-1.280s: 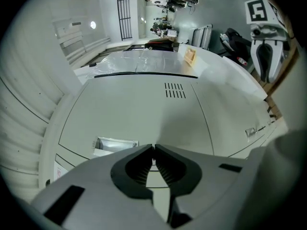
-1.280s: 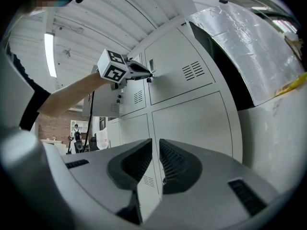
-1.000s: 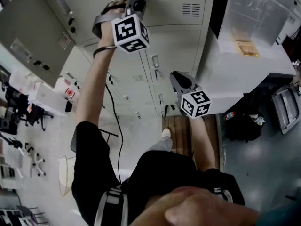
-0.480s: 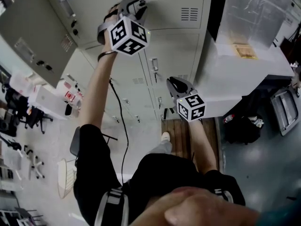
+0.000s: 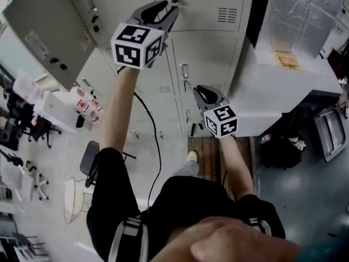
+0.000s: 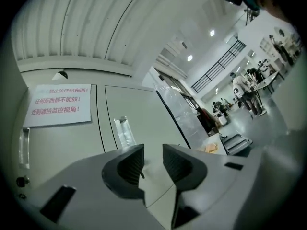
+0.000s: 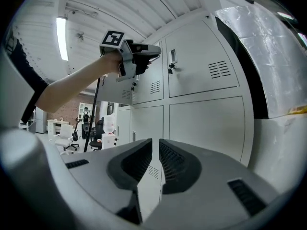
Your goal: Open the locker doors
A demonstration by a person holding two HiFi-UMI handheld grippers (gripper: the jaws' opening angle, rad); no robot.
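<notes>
Reaching high at the lockers, a person holds the left tool (image 5: pixel 172 10) up to a shut locker door (image 6: pixel 139 114). Its jaws stand apart, are closing, and have nothing between them. The door's handle (image 6: pixel 122 131) lies ahead of the tool and slightly to its left, not yet touched. On this line the jaws look likely to meet on air or clip only the handle's edge, and a pull would then slip off.

An open door (image 5: pixel 49 31) hangs well to this tool's left, where a wide swing of the raised arm could knock it. A cable (image 5: pixel 155 130) trails below the tool along the arm and could snag.

The right tool (image 5: pixel 203 91) waits lower down, empty, its jaws nearly together. It faces further shut doors and would probably need to widen before taking a handle.
</notes>
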